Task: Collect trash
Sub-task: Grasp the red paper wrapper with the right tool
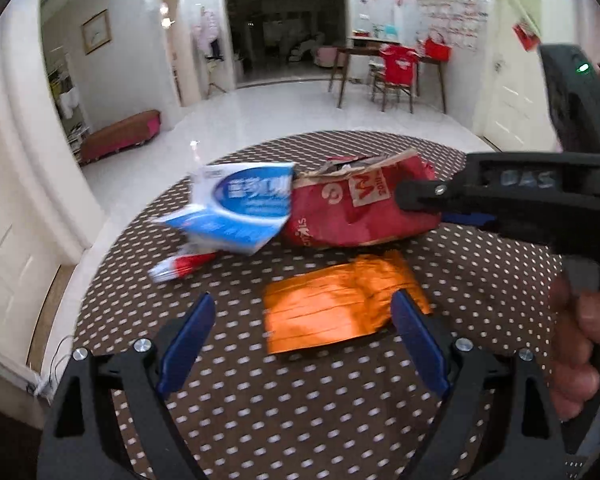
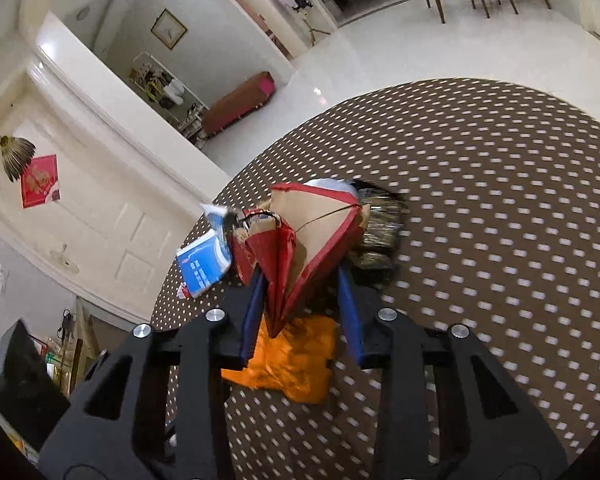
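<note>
A crumpled red paper bag (image 1: 352, 210) lies on the round table with the brown dotted cloth (image 1: 300, 420). My right gripper (image 2: 300, 304) is shut on the red bag (image 2: 300, 256), seen from the side in the left wrist view (image 1: 420, 200). A blue and white packet (image 1: 244, 208) sticks out left of the bag, also in the right wrist view (image 2: 204, 260). A small red and white wrapper (image 1: 180, 266) lies below it. An orange foil wrapper (image 1: 340, 304) lies flat under the bag (image 2: 296, 360). My left gripper (image 1: 302, 344) is open and empty, its fingers either side of the orange wrapper's near edge.
The table edge (image 2: 188, 264) drops off to the left onto a white tiled floor. A low brown bench (image 1: 120, 136) stands by the wall. A wooden table with a red-covered chair (image 1: 396, 68) stands at the far side of the room.
</note>
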`<state>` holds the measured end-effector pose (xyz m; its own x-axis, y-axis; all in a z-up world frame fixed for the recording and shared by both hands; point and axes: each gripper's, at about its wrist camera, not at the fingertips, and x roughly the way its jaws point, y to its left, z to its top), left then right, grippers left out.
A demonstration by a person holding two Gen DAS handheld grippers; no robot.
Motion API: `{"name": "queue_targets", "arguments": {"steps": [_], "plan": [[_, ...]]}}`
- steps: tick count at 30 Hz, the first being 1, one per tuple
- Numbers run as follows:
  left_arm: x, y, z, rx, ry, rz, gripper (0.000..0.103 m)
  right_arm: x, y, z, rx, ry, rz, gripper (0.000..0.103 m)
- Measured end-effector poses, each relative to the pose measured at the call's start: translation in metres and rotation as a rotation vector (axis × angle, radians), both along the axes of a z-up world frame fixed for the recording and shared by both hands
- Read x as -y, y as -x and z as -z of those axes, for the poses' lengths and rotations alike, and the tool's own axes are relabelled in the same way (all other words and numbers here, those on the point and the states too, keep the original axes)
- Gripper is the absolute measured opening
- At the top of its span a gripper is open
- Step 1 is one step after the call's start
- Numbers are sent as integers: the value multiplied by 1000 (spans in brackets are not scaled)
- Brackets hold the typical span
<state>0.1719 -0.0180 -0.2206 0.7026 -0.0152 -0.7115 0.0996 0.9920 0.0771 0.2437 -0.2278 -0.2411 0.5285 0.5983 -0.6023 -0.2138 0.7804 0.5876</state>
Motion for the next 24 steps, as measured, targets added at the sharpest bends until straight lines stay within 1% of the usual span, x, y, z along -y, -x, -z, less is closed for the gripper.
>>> {"name": "queue_targets", "arguments": {"steps": [5, 7, 9, 10, 11, 12, 13, 14, 15, 16, 17, 18, 19, 20, 22, 24], "plan": [[31, -15, 13, -26, -40, 66, 88, 41, 22, -5, 12, 11, 54, 34], [42, -27, 21, -67, -62, 82, 88, 55, 29, -4, 9, 10, 72, 34], [46, -34, 25, -95, -63, 83, 88, 66, 35, -3, -2, 4, 77, 36], [47, -36, 26, -107, -50, 89, 87, 69, 35, 0, -13, -4, 77, 39], [48, -38, 28, -119, -34, 97, 85, 72, 36, 3, -25, -10, 77, 41], [47, -40, 28, -126, -5, 104, 78, 75, 34, 5, -30, -11, 79, 44], [44, -41, 28, -129, 24, 112, 69, 76, 34, 8, -36, -16, 79, 47], [43, -42, 28, -127, 31, 111, 63, 79, 33, 11, -43, -24, 77, 48], [43, -41, 28, -124, 32, 122, 59, 79, 32, 15, -49, -36, 74, 48], [44, -40, 28, -121, 34, 130, 54, 77, 31, 17, -51, -44, 70, 46], [44, -38, 27, -118, 44, 137, 47, 74, 30, 19, -46, -45, 63, 30], [43, -36, 26, -117, 52, 139, 45, 70, 29, 18, -41, -44, 52, 26], [41, -34, 25, -121, 64, 137, 43, 67, 28, 16, -39, -44, 46, 14], [38, -33, 24, -124, 87, 135, 41, 64, 28, 15, -38, -38, 47, 11], [30, -30, 24, -129, 135, 128, 37, 61, 31, 12, -26, -27, 41, 11], [27, -23, 25, -129, 146, 126, 36, 61, 33, 7, -9, 3, 46, 12]]}}
